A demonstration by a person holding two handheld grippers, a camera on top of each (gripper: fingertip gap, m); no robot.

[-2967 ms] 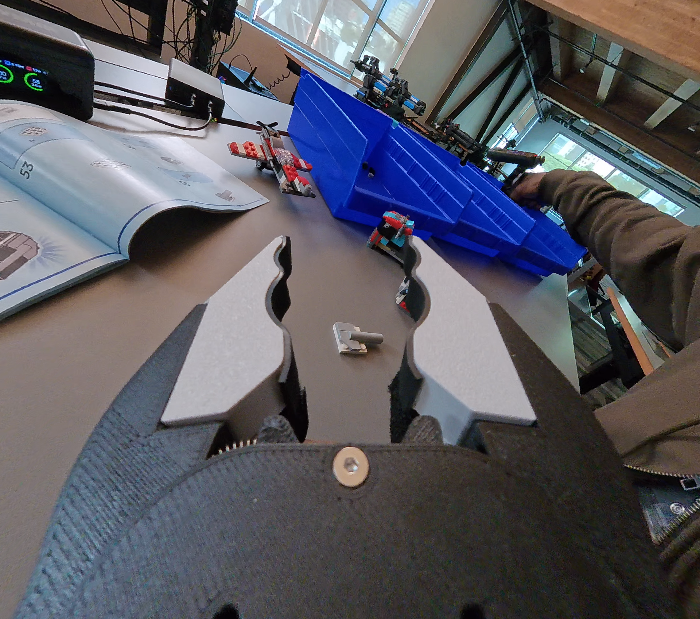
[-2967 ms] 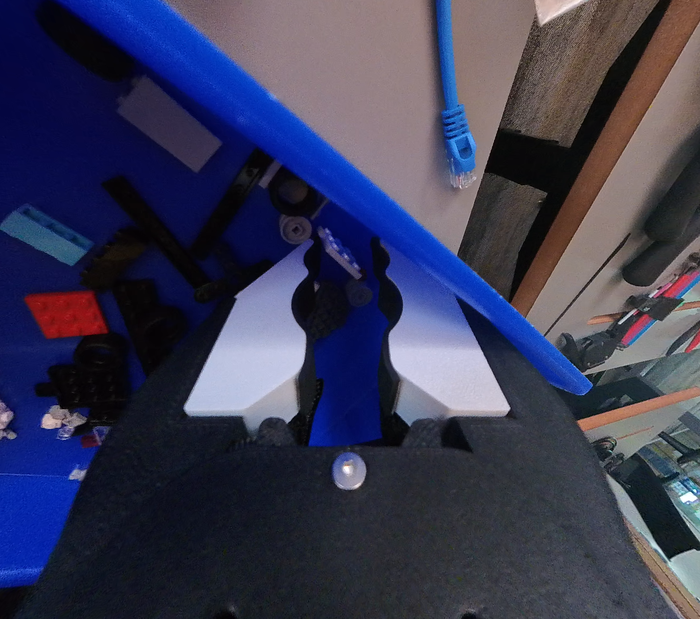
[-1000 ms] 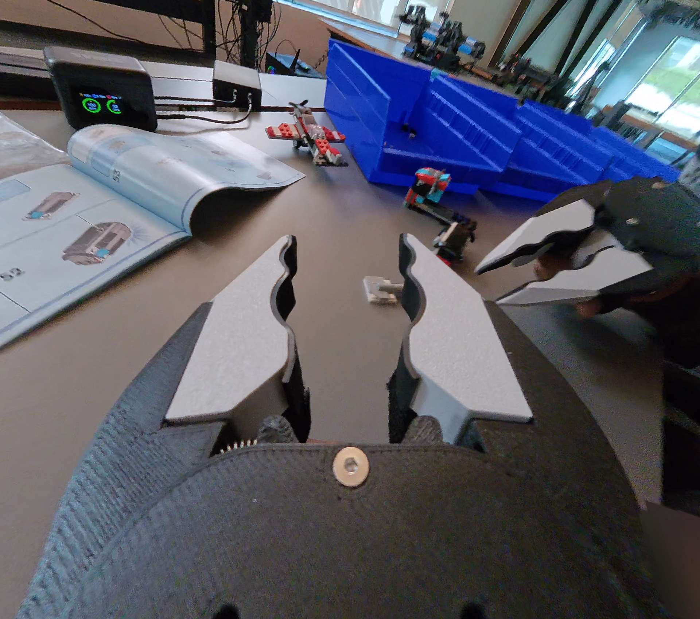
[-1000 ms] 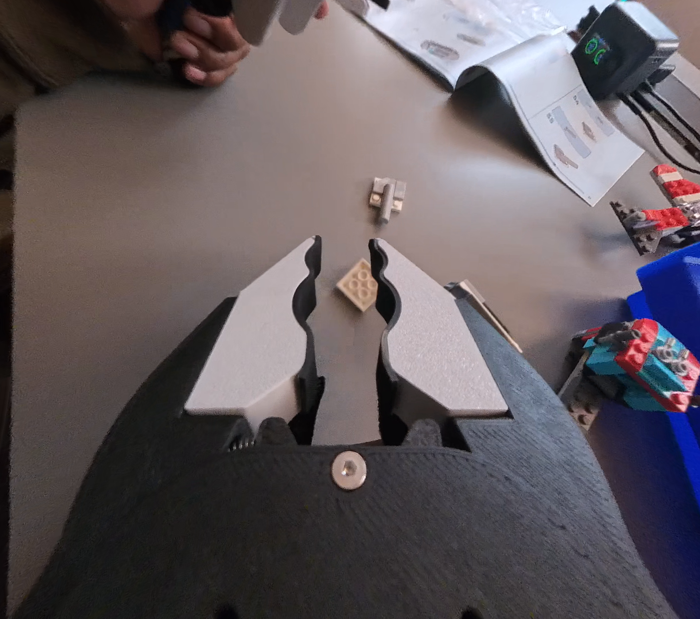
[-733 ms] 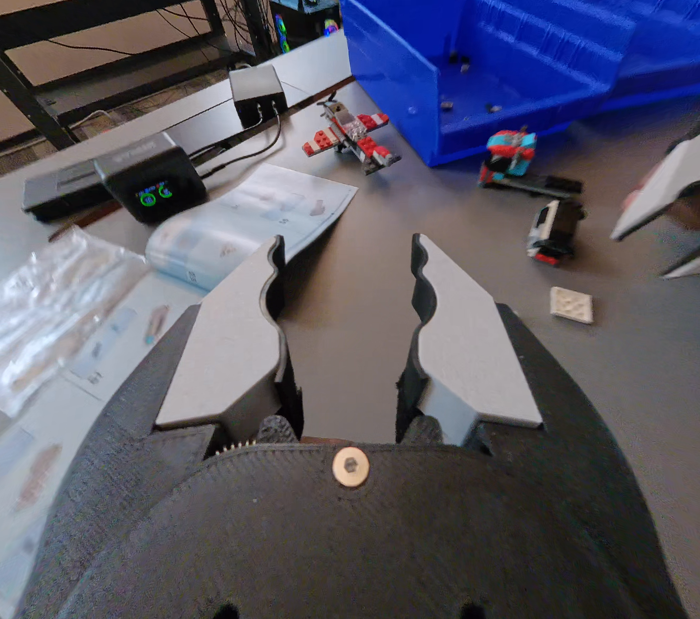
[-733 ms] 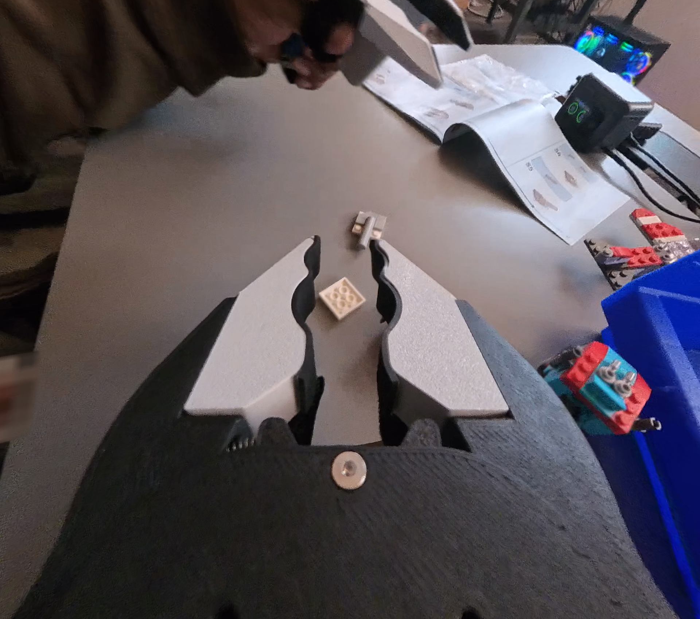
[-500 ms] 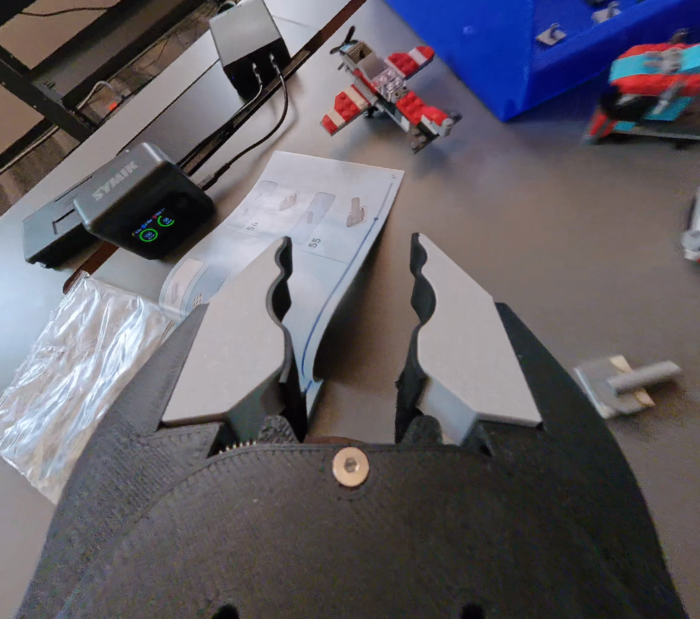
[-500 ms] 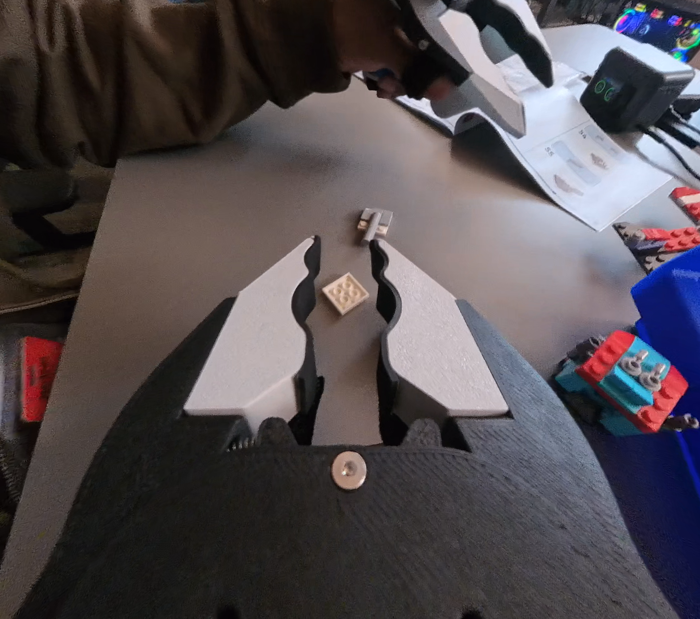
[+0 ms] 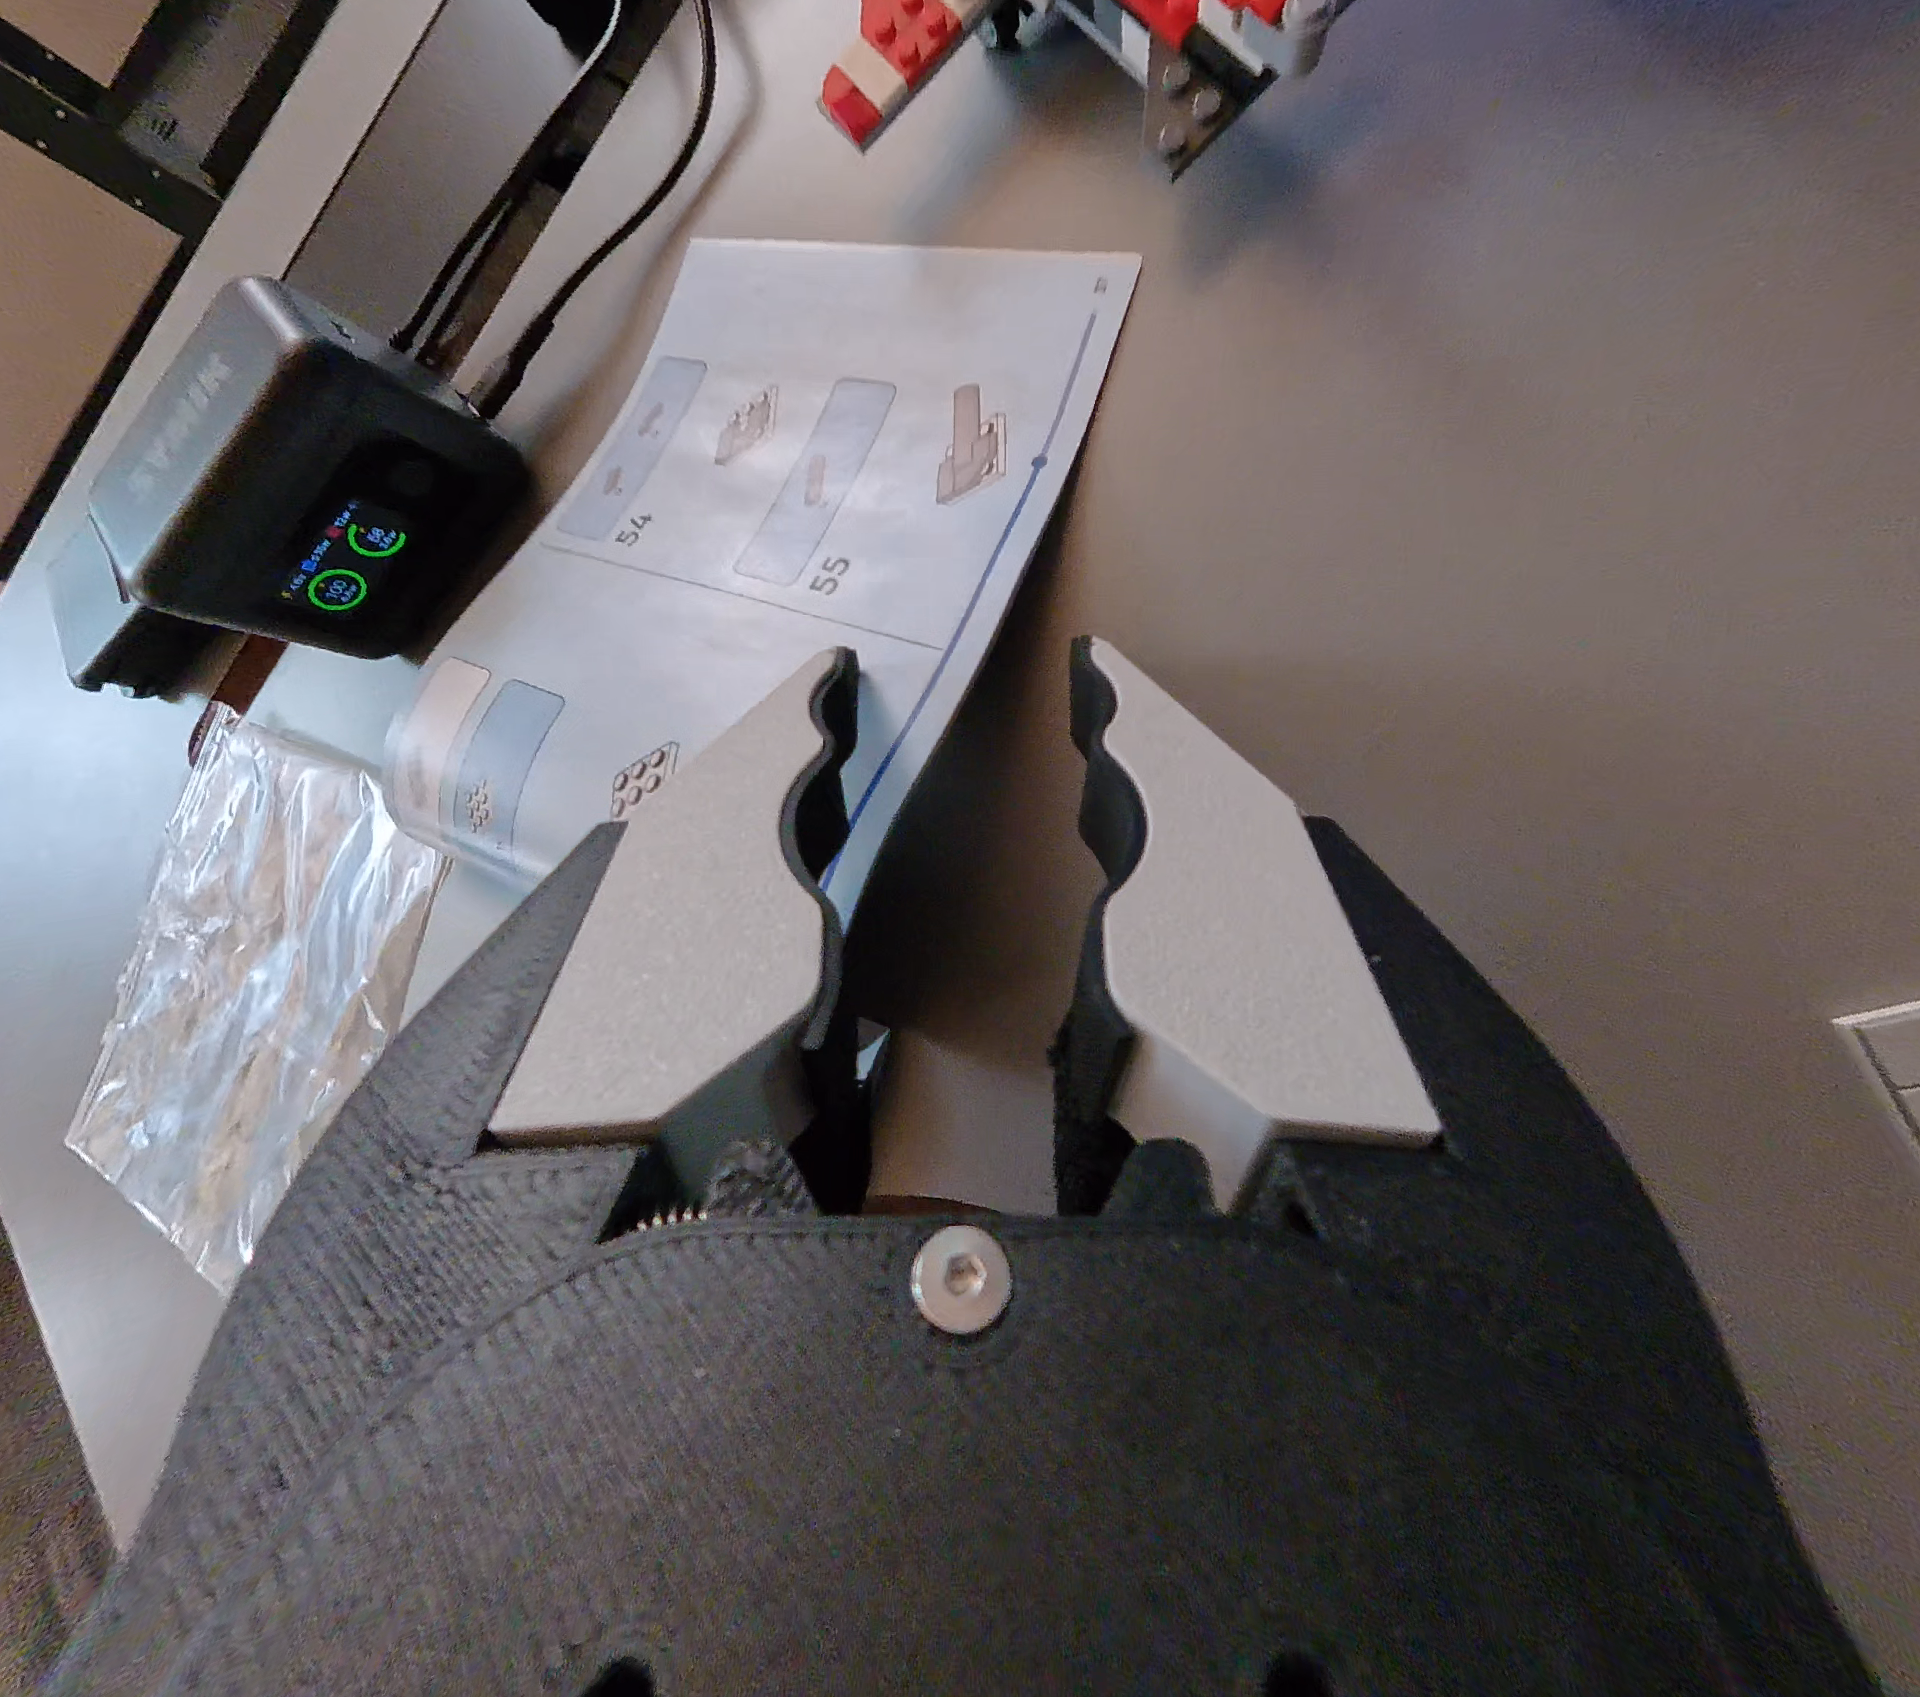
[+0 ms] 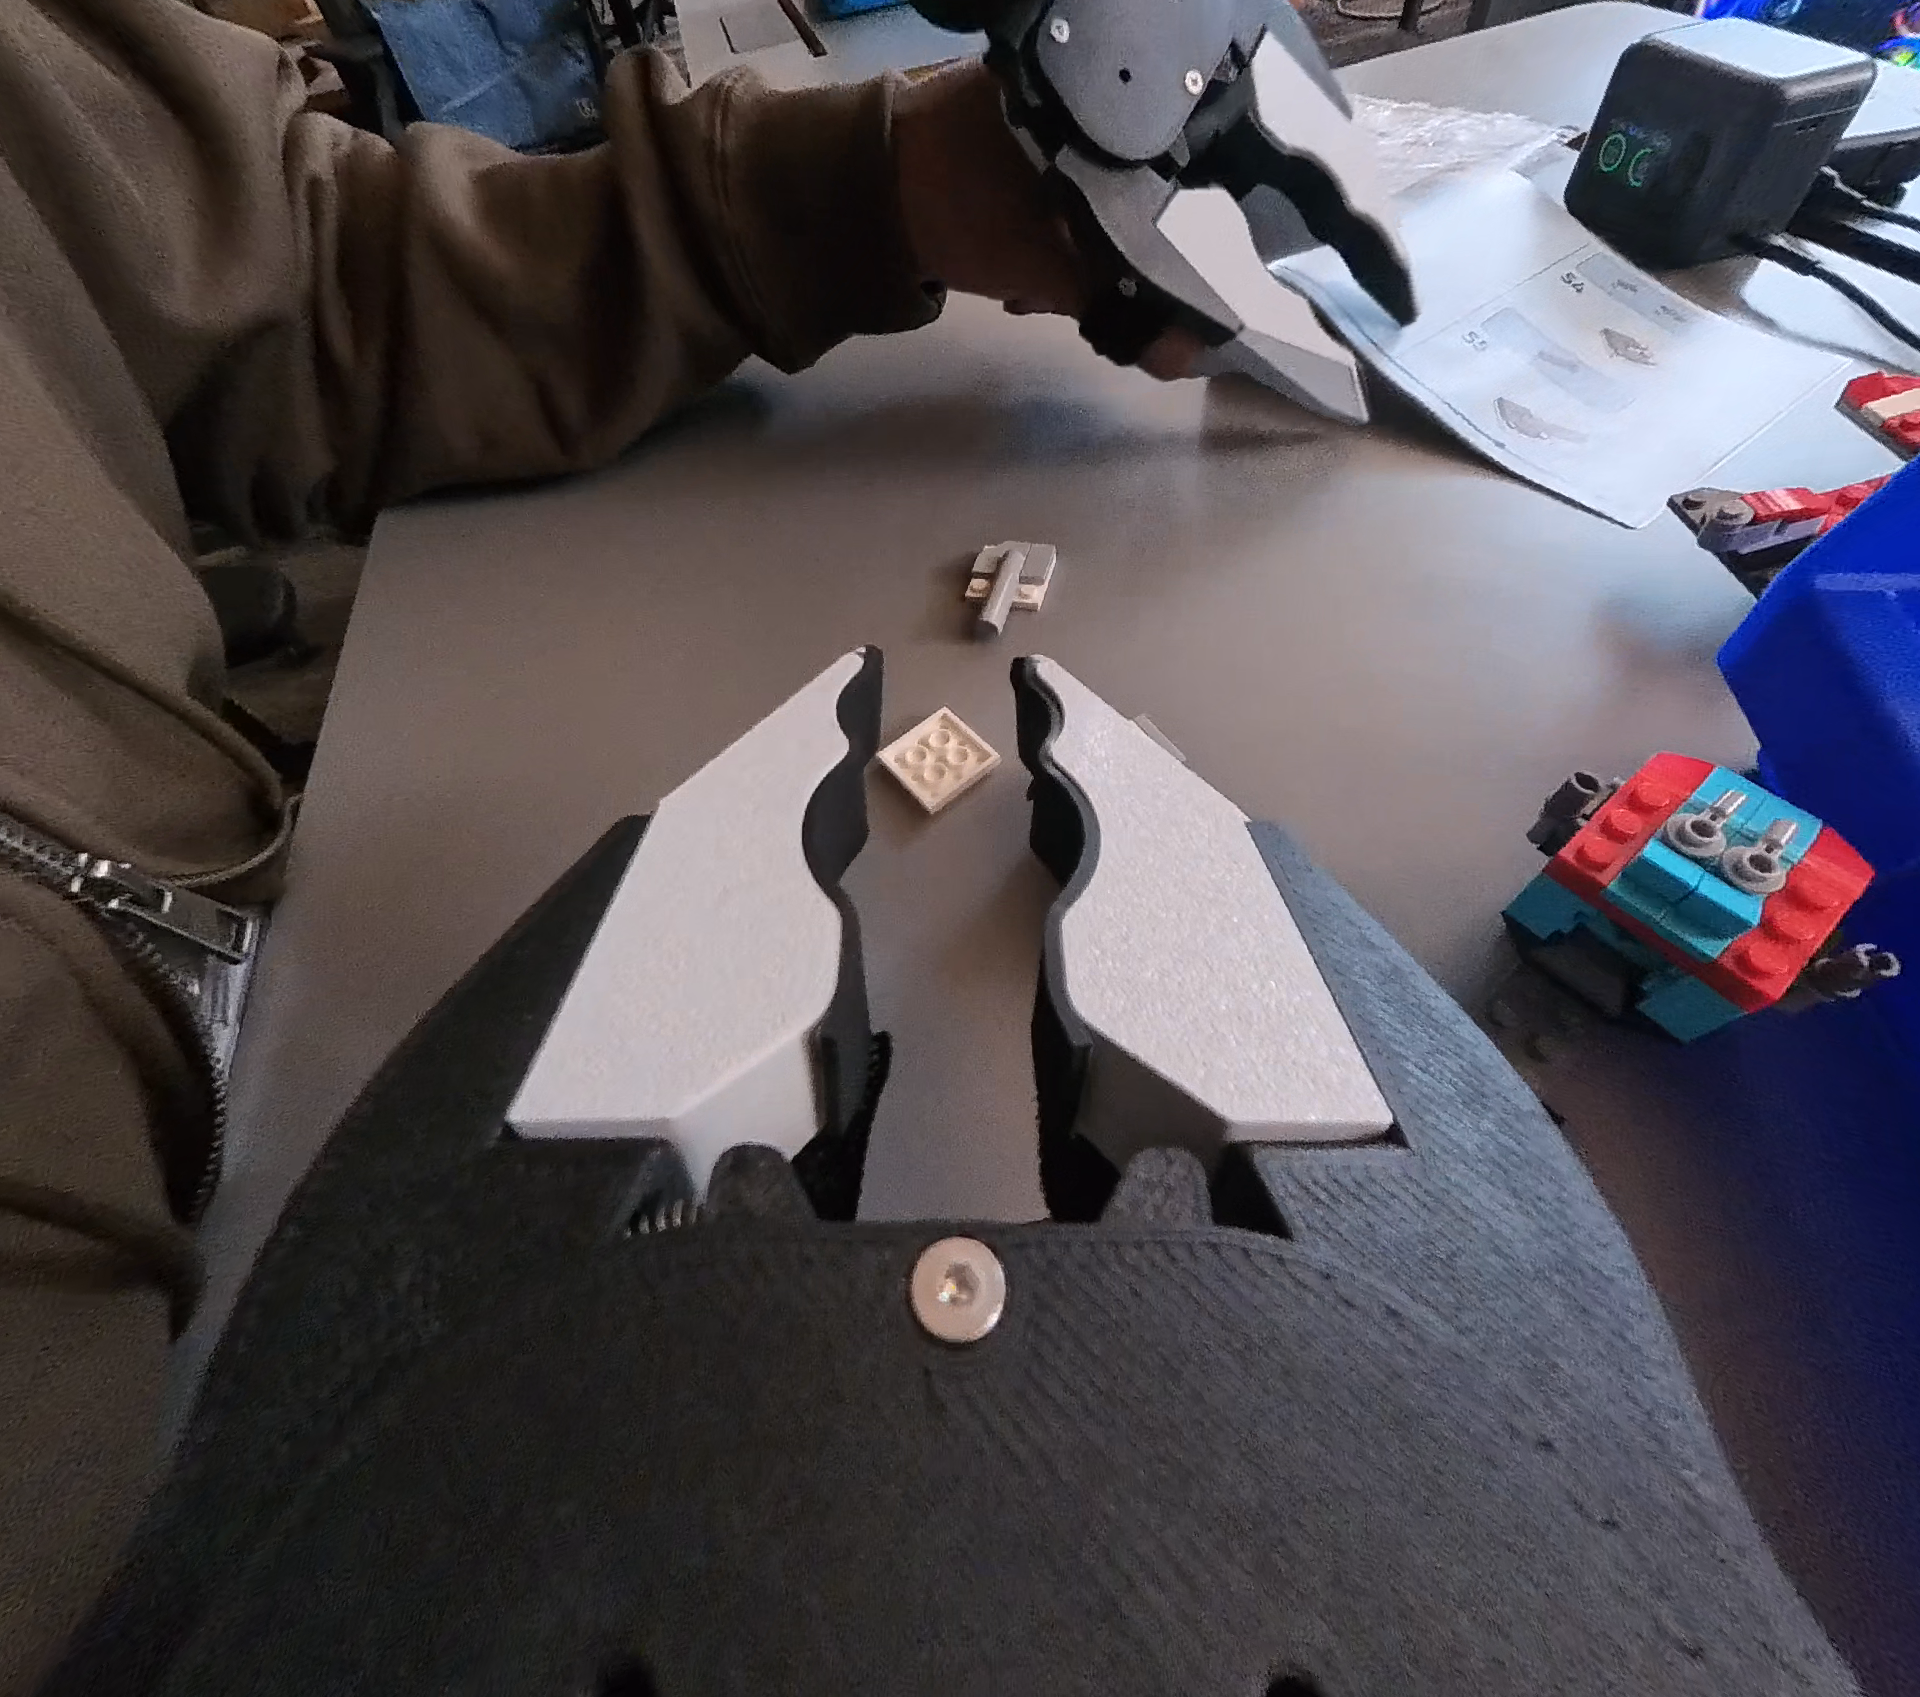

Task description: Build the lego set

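While the grey counter (image 10: pixel 623 608) carries everything, the booklet (image 9: pixel 831 442) lies at 11 o'clock of the left gripper (image 9: pixel 961 660), whose open fingers straddle its page edge, gripping nothing. The right gripper (image 10: pixel 945 665) hangs open around a tan plate (image 10: pixel 937 758), untouched; a grey piece (image 10: pixel 1008 582) sits at 12 o'clock.

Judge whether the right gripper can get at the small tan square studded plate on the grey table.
Probably yes: the tan plate lies flat between the right gripper's open fingers, untouched, with nothing covering it.
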